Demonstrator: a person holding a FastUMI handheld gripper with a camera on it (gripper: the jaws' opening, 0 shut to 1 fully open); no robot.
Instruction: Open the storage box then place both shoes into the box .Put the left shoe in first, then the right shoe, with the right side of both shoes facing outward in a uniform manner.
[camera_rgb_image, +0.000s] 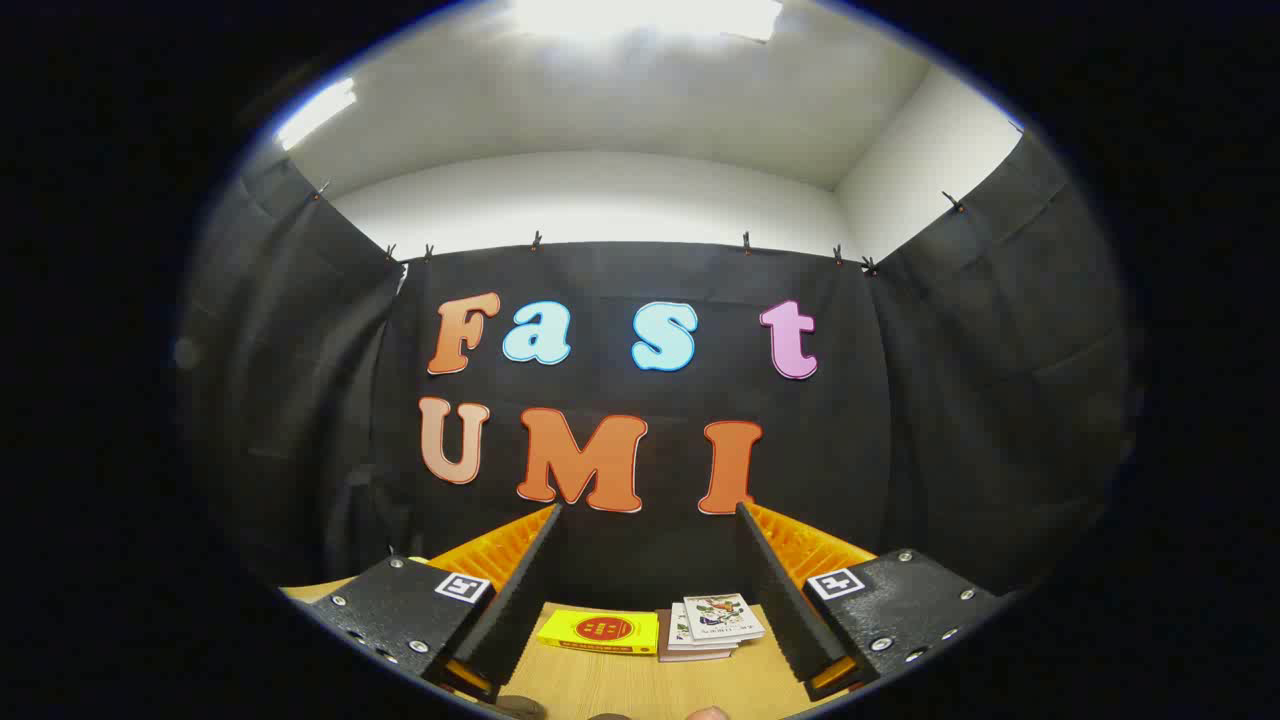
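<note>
1. Gripper view: my claw (645, 600) sits low in the frame, its two fingers spread wide apart and grasping nothing; the gap between them is empty.
2. Gripper view, lower centre: through that gap I see the wooden bench (640, 685), and on it, just ahead of my fingers, a flat yellow box (598, 631) with a red round mark on its top.
3. Just right of that yellow box, nearly touching it, lies a small stack of booklets (712, 626), the top one with a printed cover.
4. At the very bottom of the frame a few rounded shapes peek in at the bench edge; I cannot tell what they are.
5. The upper half of the frame is the black cloth wall, with white wall and ceiling lights above it.
6. The task's things: I can make out neither the storage box nor either shoe from here, so I cannot say where they lie.
7. My judgement of progress: nothing looks started. Opening the box, then placing the left shoe and the right shoe, all seem left to do.
</note>
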